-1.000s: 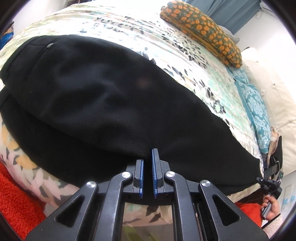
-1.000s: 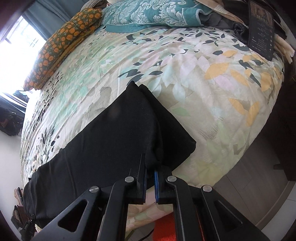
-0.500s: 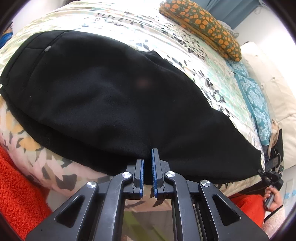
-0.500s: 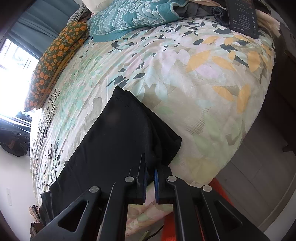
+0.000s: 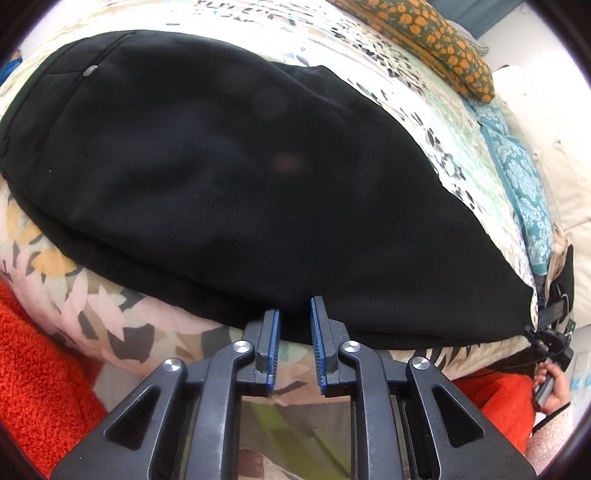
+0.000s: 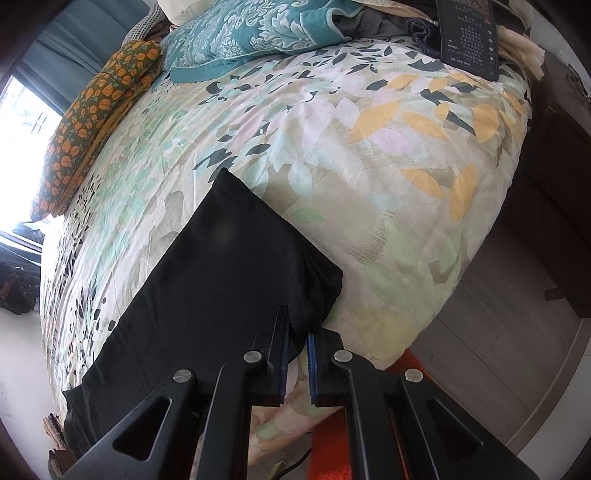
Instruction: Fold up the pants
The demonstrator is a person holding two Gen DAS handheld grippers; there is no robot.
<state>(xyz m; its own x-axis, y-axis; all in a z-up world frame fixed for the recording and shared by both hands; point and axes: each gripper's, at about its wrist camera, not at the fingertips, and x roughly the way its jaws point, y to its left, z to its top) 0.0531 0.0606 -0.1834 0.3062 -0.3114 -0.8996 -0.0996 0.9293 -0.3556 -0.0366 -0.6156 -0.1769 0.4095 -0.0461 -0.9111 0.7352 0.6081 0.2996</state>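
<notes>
The left hand-held gripper [image 5: 294,314] has its blue-padded fingers spread, with a clear gap between them; their tips sit at the near edge of the black pants [image 5: 229,177], and no cloth is pinched. From there the pants stretch away across the bed [image 5: 122,325], the waistband with its small button at the far left, the legs tapering to the right.

The right hand-held gripper [image 6: 295,332] is at the leg end. Its fingers stand a little apart, with a fold of the hem [image 6: 314,295] lying between them; whether the pads actually press on it I cannot tell. The pants [image 6: 221,288] run from this gripper back to the left, along the near side of the bed.

Beyond the hem the floral bedspread [image 6: 369,155] lies bare to the far edge, where a teal pillow [image 6: 258,33], an orange-patterned cushion [image 6: 92,110] and a dark card [image 6: 467,33] sit. The near bed edge drops to a grey floor [image 6: 498,332], with an orange rug [image 5: 37,369] close below.
</notes>
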